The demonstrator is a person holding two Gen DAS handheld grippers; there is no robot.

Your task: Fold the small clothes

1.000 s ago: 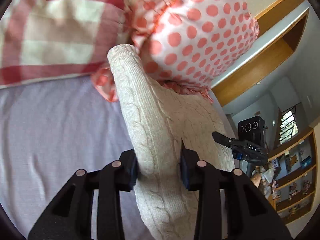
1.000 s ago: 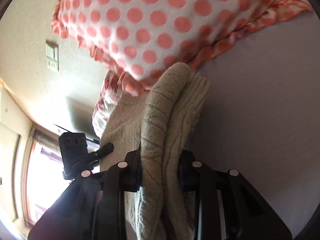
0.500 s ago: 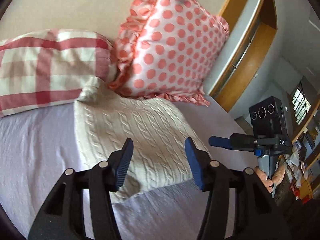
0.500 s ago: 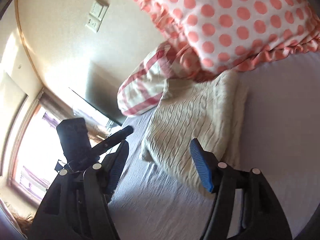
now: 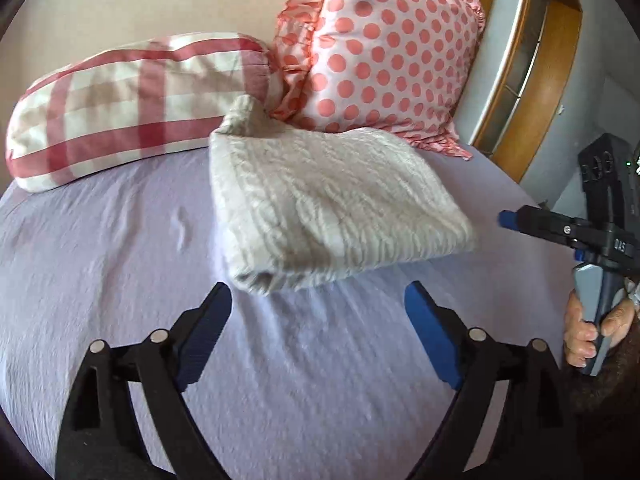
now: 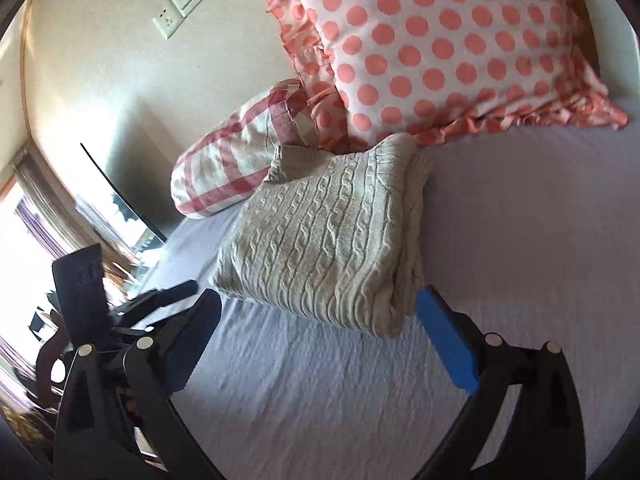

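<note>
A cream cable-knit sweater lies folded into a thick rectangle on the lilac bed sheet, its far end against the pillows. It also shows in the right wrist view. My left gripper is open and empty, just short of the sweater's near edge. My right gripper is open and empty, its blue right finger close beside the sweater's near corner. The right gripper also shows at the right edge of the left wrist view.
A red-checked pillow and a pink polka-dot pillow lean on the wall behind the sweater. A wooden frame stands at the right. A window and wall sockets lie to the left.
Both grippers let go of the folded sweater, opened wide and drew back from it. The sweater now lies flat on the sheet.
</note>
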